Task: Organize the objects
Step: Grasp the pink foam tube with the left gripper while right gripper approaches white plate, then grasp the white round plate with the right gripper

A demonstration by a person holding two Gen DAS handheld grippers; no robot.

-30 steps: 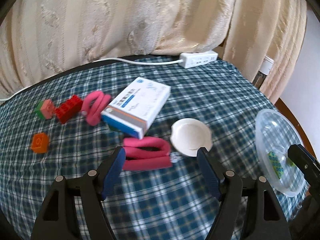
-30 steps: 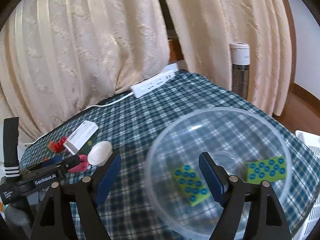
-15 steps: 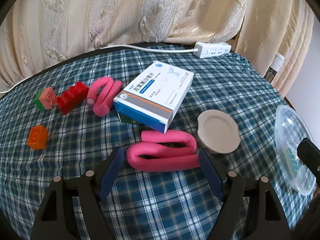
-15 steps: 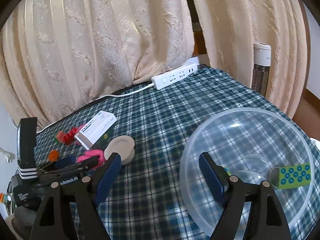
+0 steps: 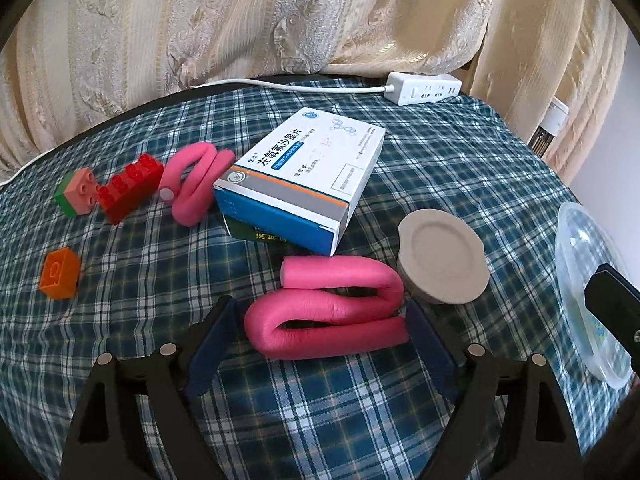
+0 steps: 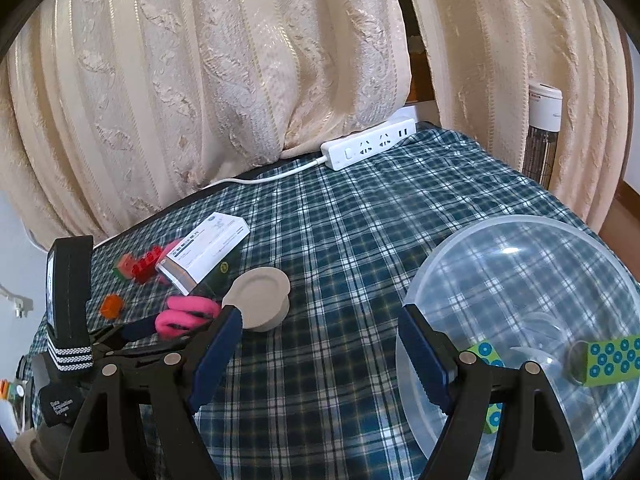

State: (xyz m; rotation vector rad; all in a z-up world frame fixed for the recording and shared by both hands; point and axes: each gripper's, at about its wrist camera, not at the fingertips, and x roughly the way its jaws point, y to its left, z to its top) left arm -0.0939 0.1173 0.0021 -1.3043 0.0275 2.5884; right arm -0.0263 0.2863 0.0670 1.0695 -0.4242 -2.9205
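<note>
A folded pink foam roller lies on the plaid tablecloth between the open fingers of my left gripper; it also shows in the right wrist view. A white and blue medicine box lies behind it, a beige lid to its right. A second pink roller, red brick, pink-green brick and orange brick lie at left. My right gripper is open and empty, beside a clear bowl holding green dotted blocks.
A white power strip with its cable lies at the table's back edge against cream curtains. The bowl's rim sits near the table's right edge. A heater stands behind the table at right.
My left gripper has moved forward and down, so the folded pink roller now lies between its fingers. My right gripper has drawn back to the left of the bowl.
</note>
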